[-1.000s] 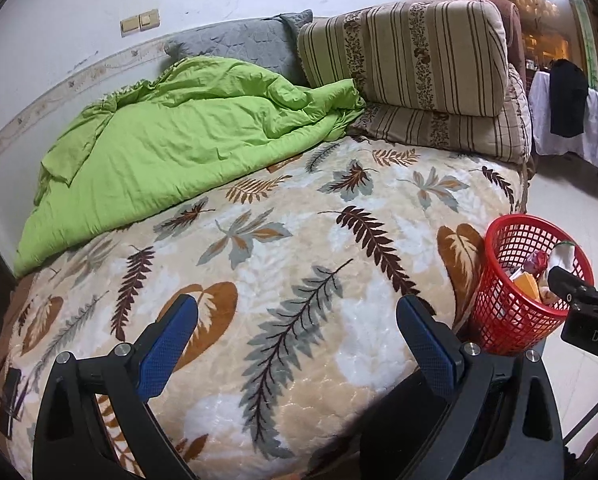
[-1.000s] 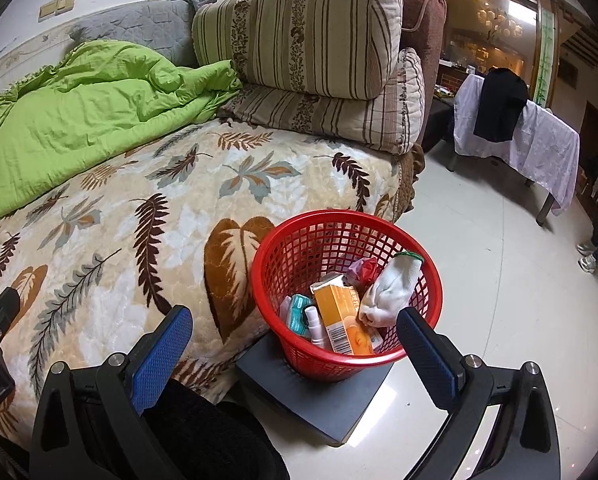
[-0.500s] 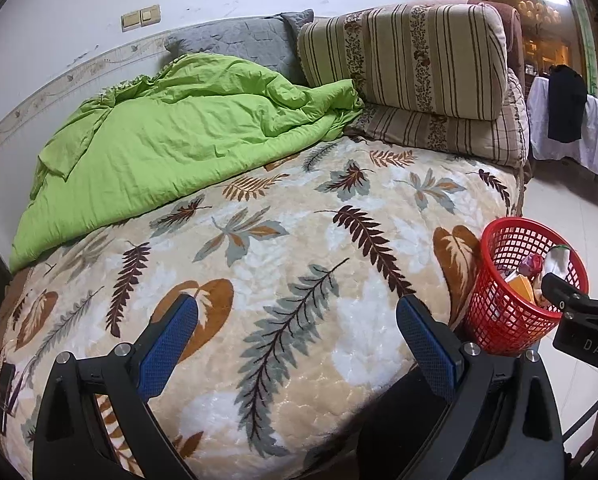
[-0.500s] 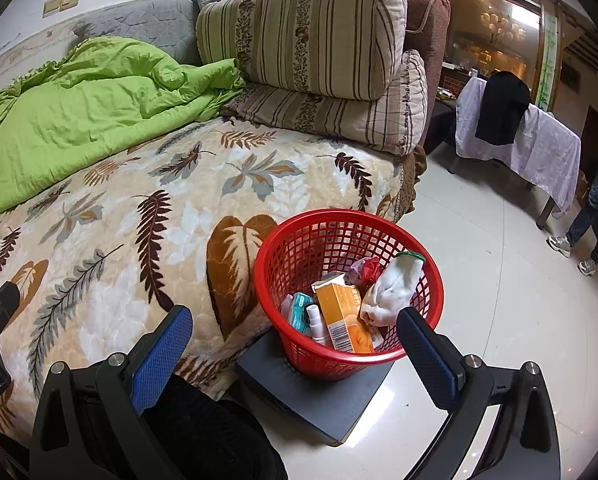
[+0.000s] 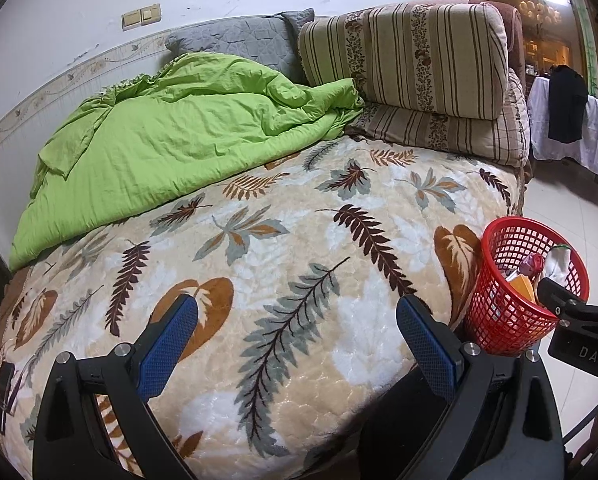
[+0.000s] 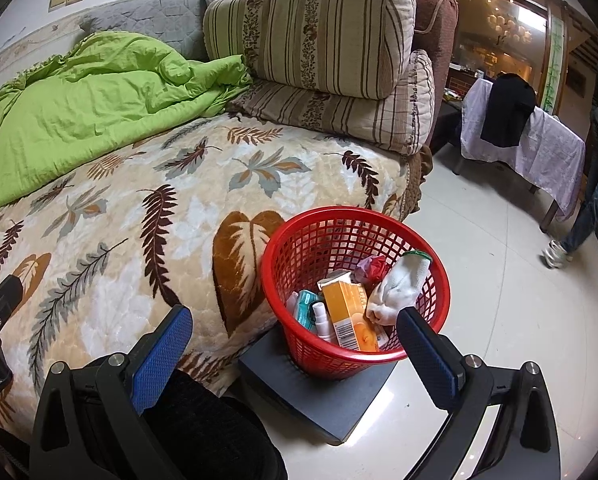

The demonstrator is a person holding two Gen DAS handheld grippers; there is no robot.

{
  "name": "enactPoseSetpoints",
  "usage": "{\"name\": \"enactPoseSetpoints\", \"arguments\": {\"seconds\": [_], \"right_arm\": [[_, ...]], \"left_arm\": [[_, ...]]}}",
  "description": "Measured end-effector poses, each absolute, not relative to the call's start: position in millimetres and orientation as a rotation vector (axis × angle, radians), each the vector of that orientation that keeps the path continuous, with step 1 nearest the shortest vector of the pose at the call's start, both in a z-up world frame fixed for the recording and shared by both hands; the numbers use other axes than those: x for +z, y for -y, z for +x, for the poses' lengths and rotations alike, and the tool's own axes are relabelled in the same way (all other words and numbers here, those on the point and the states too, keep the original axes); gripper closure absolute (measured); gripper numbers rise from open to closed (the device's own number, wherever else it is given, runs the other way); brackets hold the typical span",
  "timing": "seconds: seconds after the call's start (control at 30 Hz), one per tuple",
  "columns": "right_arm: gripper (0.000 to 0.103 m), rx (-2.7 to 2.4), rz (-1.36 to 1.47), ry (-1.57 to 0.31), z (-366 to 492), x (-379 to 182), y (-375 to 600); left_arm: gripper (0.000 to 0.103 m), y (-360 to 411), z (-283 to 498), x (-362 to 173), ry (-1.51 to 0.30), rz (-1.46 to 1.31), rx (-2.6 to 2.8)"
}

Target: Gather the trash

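Observation:
A red mesh basket [image 6: 331, 236] stands on a dark grey pad [image 6: 331, 404] on the floor beside the bed; it also shows at the right of the left wrist view as the basket [image 5: 499, 320]. Inside lie an orange carton [image 6: 349, 312], a white sock [image 6: 399, 288], a crumpled red wrapper [image 6: 373, 268], a teal item and a small white bottle. My right gripper [image 6: 295, 340] hangs open just in front of the basket, holding nothing. My left gripper [image 5: 297, 340] is open and empty over the leaf-patterned bedspread [image 5: 283, 240].
A green quilt [image 5: 171, 140] is bunched at the back left of the bed, with striped cushions [image 5: 419, 60] stacked at the head. A cloth-draped table [image 6: 531, 140] with a black garment stands across the tiled floor. A person's legs [image 6: 587, 208] are at the far right.
Both views have drawn back and down slightly. A person has walked into the right edge of the right wrist view. Both grippers stay open and the basket's contents have not moved.

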State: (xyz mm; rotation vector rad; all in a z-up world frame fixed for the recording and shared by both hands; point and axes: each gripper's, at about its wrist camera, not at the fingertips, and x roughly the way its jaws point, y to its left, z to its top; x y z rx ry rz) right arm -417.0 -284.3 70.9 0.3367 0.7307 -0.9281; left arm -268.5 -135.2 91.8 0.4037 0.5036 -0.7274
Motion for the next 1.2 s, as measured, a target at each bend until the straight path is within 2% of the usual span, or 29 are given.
{"name": "enactPoseSetpoints", "arguments": {"seconds": [0.9,1.03,1.2], "right_arm": [[0.000,-0.915,0.321,-0.734,-409,68,284],[0.000,-0.888,0.288,-0.718,-395,77,289],[0.000,-0.774,0.248,-0.704,-338,100,290]], "left_arm": [[0.004,141,-269,87,-0.549,0.385,-0.744],[0.004,130,-246,90,-0.625,0.303,-0.735],[0.004,85,-186,105,-0.631,0.198,-0.515]]}}
